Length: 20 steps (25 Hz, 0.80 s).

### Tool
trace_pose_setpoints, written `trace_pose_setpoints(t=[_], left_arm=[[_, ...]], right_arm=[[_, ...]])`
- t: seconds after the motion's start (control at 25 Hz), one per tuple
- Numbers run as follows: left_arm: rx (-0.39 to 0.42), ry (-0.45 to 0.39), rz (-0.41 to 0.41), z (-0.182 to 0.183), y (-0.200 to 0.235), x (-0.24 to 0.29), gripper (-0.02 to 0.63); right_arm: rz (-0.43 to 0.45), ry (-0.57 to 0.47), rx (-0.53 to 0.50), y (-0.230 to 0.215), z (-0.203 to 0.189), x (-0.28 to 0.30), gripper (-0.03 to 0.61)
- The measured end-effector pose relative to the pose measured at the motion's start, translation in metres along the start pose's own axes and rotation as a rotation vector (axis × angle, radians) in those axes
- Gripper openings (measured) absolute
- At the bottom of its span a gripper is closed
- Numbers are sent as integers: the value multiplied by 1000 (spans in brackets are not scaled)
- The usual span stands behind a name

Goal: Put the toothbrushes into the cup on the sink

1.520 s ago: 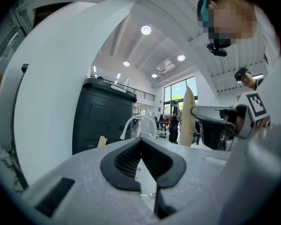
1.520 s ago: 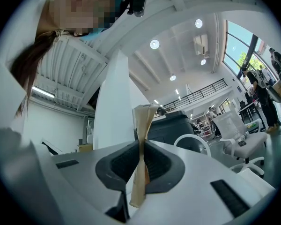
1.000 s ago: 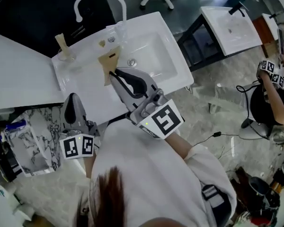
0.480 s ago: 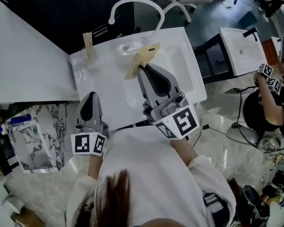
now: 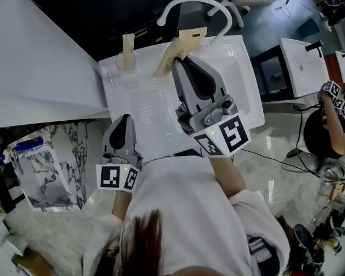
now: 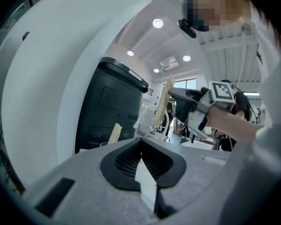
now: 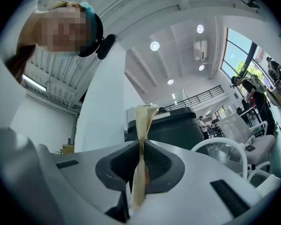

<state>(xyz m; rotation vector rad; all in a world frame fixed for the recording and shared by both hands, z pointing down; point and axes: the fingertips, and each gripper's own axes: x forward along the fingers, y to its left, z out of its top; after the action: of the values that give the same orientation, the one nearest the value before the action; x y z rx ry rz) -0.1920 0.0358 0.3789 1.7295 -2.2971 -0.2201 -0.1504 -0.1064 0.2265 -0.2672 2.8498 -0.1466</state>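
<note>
The left gripper (image 5: 125, 119) has been brought up to the near rim of the sink (image 5: 144, 105), jaws closed on nothing. Farther in, a pale toothbrush (image 5: 187, 39) is clenched by the right gripper (image 5: 176, 63) — tip beside the faucet (image 5: 190, 3) — and a second toothbrush (image 5: 127, 43) is stood in the cup (image 5: 125, 63).

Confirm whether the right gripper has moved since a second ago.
Yes. The right gripper, shut on a toothbrush, has travelled up the head view, across the sink toward the faucet.
</note>
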Motion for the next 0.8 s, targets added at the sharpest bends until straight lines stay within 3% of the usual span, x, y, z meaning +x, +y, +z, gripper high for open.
trace_pose_setpoints(t=[0.36, 0.8], left_arm=[[-25, 33, -51, -9, 36, 8, 15], [-70, 47, -62, -16, 61, 9, 15]], right_arm=[[-7, 10, -24, 12, -26, 53, 32], [35, 54, 22, 20, -87, 101, 32]])
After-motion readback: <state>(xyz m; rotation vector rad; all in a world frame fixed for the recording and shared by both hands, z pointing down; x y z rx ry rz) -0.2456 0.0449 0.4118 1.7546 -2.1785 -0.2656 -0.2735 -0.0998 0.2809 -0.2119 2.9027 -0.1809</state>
